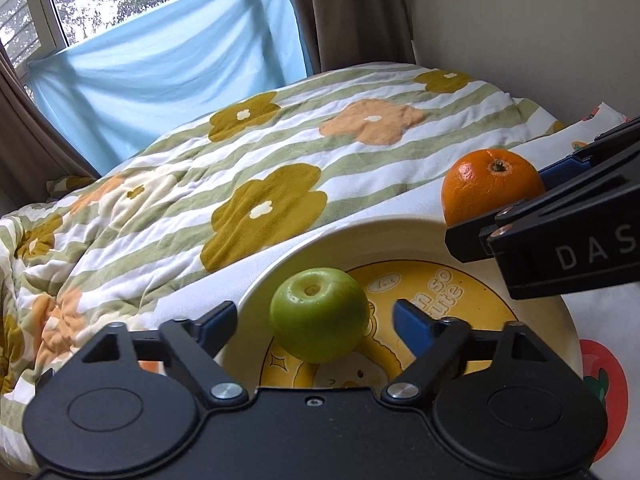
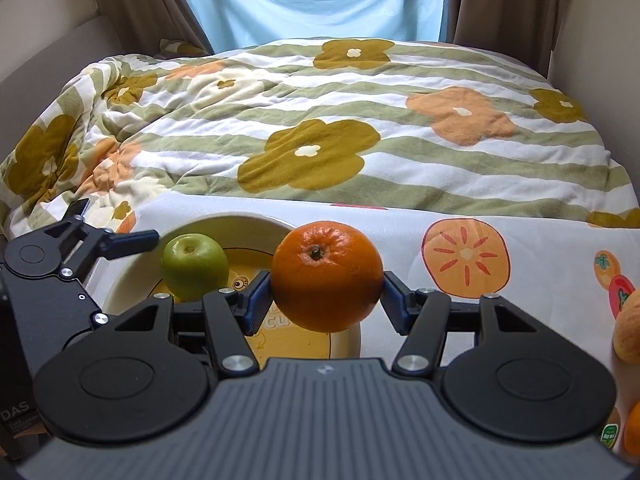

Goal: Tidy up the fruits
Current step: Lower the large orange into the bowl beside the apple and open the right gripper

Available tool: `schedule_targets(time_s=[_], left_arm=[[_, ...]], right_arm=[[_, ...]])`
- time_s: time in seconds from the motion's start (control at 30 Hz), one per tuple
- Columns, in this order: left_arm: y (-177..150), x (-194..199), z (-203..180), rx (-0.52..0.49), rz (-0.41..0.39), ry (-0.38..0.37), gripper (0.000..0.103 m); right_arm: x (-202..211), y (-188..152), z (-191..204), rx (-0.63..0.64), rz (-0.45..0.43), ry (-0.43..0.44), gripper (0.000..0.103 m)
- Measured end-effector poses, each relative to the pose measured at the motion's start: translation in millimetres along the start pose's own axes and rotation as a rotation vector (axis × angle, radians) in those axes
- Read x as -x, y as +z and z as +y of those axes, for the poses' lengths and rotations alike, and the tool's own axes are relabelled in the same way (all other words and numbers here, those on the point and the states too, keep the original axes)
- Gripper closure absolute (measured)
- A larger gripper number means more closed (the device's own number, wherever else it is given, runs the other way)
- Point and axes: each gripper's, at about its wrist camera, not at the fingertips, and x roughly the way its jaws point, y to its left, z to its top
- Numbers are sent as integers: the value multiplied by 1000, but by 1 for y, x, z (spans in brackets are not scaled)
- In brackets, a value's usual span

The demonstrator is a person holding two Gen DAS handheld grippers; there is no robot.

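A green apple [image 1: 319, 314] rests on a cream plate [image 1: 304, 248] with a yellow cartoon centre. My left gripper [image 1: 316, 322] is open, its blue pads on either side of the apple without touching it. In the right wrist view the apple [image 2: 195, 266] sits on the plate [image 2: 244, 226], with the left gripper [image 2: 120, 240] at its left. My right gripper [image 2: 325, 300] is shut on an orange [image 2: 327, 276] and holds it above the plate's right part. The orange [image 1: 492, 186] also shows in the left wrist view, at the plate's far right rim.
The plate lies on a white fruit-print cloth [image 2: 500, 264] on a bed. A flower-patterned quilt [image 2: 340, 128] covers the bed behind it. More orange fruit [image 2: 630, 332] lies at the right edge. Walls and curtains border the bed.
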Motion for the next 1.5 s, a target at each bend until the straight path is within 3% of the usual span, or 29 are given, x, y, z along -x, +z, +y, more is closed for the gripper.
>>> schedule_targets(time_s=[0.5,0.83,0.9,0.93,0.97,1.0,1.07,1.5], left_arm=[[-30,36,20,91,52,34,9],[-40,43,27,135,65,60,9],[-41,44,27,135,65,61,9],[-42,45,27,136,66,60,9],[-42,45,26,136,66,61,9],[-42,46,26,136,66,62,9],[-43,49,26,140,68,65,9],[-36,76,23,192,49,105,8]], right_arm=[[-18,-16,26,243,-3,60,30],[-30,-22,33,304,-10,79,29],[-31,-24,35,314,-11,78,27],[-30,-25,36,323,-24,76,21],[-27,-26,38,337,-44,71,5],[-23,-27,40,351,-69,52,0],[-15,-29,42,365,-117,26,0],[25,-27,32,283,-125,53,0]])
